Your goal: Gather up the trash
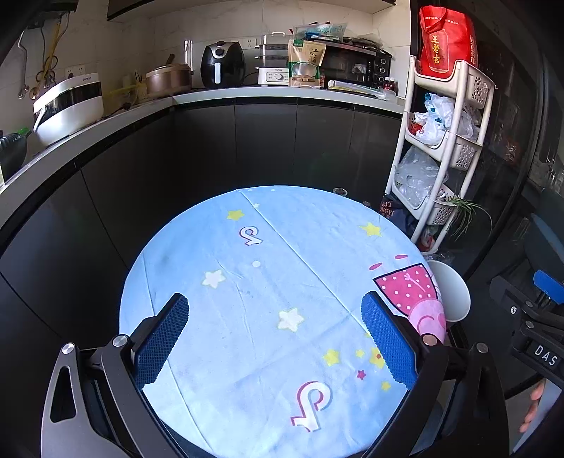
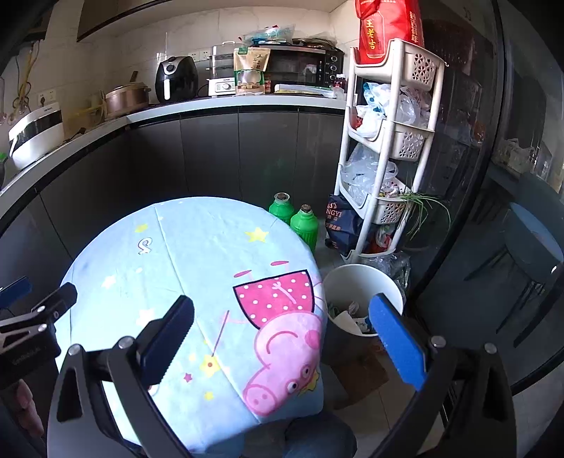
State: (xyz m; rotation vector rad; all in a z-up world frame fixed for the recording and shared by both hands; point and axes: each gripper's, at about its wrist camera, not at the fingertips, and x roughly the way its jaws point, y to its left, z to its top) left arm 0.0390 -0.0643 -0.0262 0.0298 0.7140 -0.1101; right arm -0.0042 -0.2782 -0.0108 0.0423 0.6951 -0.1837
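Trash (image 2: 347, 313) is seen inside the white bin (image 2: 356, 273), which stands on the floor just beside the round surface (image 2: 197, 246); crumpled paper and small wrappers can be made out there, though single pieces are too small to tell apart. None is seen on the surface itself, which is covered by a blue cartoon cloth. Such scraps are judged to be light, soft and easily crushed, so they would best be pinched at a raised fold or edge with little force; thin film may slip on the pads.

The right tool (image 2: 282, 336) is held spread and empty above the near edge of the surface, toward the bin. The left tool (image 1: 275, 334) is likewise spread wide, with nothing between its fingers, over the middle of the cloth.

"DAS" is read on the right tool's body in the left view. A red bag (image 2: 384, 24) atop the rack (image 2: 389, 141) bears the characters 王老吉. On a dark bag (image 2: 340, 225) by the rack, "NGYI" is legible. Two green bottles (image 2: 294, 218) stand on the floor behind the surface.
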